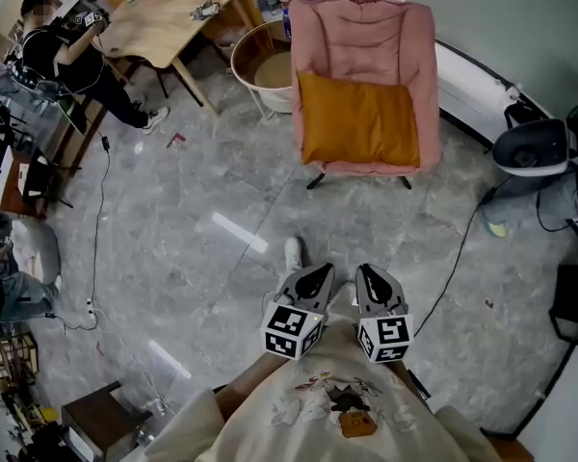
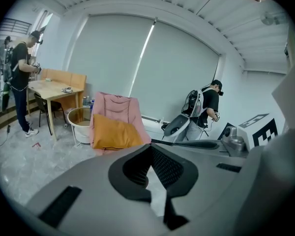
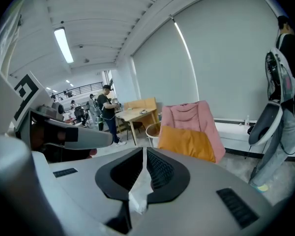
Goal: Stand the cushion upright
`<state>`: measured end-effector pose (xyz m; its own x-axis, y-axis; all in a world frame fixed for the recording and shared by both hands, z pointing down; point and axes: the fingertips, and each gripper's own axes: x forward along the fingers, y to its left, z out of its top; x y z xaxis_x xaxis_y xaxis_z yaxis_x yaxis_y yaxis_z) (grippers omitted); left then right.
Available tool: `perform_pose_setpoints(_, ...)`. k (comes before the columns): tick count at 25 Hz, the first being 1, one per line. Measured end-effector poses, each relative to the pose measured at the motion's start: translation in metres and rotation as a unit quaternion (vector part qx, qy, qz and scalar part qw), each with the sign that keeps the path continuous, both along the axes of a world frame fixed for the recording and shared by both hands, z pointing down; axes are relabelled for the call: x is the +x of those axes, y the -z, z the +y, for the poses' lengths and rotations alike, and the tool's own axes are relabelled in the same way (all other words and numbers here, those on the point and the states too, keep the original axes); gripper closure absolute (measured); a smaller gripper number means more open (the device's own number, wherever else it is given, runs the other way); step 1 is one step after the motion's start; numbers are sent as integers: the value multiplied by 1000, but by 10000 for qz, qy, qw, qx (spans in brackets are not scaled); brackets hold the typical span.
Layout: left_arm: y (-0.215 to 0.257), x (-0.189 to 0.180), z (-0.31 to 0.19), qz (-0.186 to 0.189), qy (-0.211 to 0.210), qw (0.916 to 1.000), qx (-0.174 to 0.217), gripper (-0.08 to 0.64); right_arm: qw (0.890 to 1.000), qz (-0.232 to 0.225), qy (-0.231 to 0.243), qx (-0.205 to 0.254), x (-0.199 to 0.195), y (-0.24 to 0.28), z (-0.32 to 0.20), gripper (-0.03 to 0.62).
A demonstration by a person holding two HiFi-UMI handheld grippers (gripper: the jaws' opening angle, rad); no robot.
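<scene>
Both my left gripper (image 1: 313, 279) and right gripper (image 1: 373, 282) were pressed shut on nothing, well apart from the orange cushion (image 1: 358, 120) leaning back in the pink chair (image 1: 366, 37). It looked soft, light and floppy, so I judged its upper corners the best hold.

Chair (image 2: 119, 107) base behind left claw (image 2: 150, 146)

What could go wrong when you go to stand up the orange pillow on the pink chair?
A black cable trails over the floor near the way to the pink chair; feet might catch it. The left tongs and right tongs are both shut, so they could just shove the orange cushion unless opened first.
</scene>
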<state>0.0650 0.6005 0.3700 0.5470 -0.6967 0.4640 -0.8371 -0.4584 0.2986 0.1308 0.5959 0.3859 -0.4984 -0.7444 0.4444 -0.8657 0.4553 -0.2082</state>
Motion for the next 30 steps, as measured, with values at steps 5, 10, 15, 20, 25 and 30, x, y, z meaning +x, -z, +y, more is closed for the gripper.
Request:
perform_pose_setpoints(5,-4,-14,-28,100,-81,9999,-50,555,9999,87,-125,-79,-12,-5,-24,554)
perform_pose_setpoints(10,-5,-39,-68,201,-175,9996,-32,555,9994,184,-285,-84,-32,-6,-59,554)
perform_pose_setpoints(15,6,-72,-112,297,-270,9992,73,555,9988,294,-381,-49,-62,4,-99,554)
perform_pose_setpoints(20,12,-107,-147,405,-308,9986,119,555,9977,364,-568,18,-88,12,-132,554)
perform_pose_setpoints(25,19,-131,-177,463,-433,9978,201,555,9963,394,-764,88,-109,18,-163,554)
perform_pose_setpoints(30,18,-163,-200,500,-475,9974,231,555,9950,420,-891,181,-137,22,-186,554)
